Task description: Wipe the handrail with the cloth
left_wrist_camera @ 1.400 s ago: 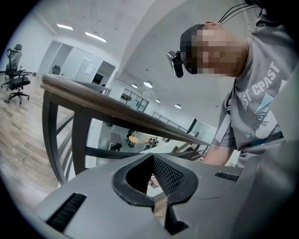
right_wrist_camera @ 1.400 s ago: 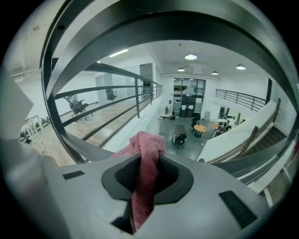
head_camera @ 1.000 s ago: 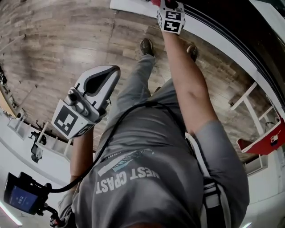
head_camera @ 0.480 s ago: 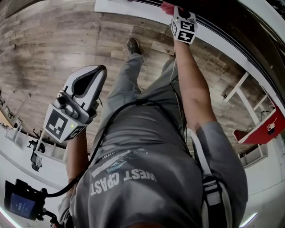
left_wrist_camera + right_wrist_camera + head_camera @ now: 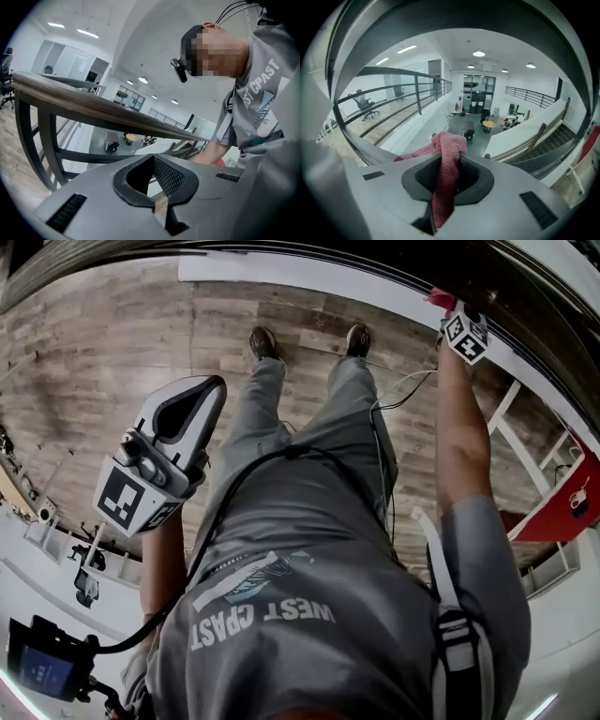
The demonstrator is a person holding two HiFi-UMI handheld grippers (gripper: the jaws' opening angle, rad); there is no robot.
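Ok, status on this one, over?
Right gripper shut on cloth, up at handrail. Left gripper shut, empty, held off it. Nothing in the way.

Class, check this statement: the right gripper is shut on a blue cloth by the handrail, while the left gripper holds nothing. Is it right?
Not quite: the cloth is pink, not blue, as the right gripper view shows. The rest stands: the right gripper is shut on it by the handrail, and the left gripper holds nothing.
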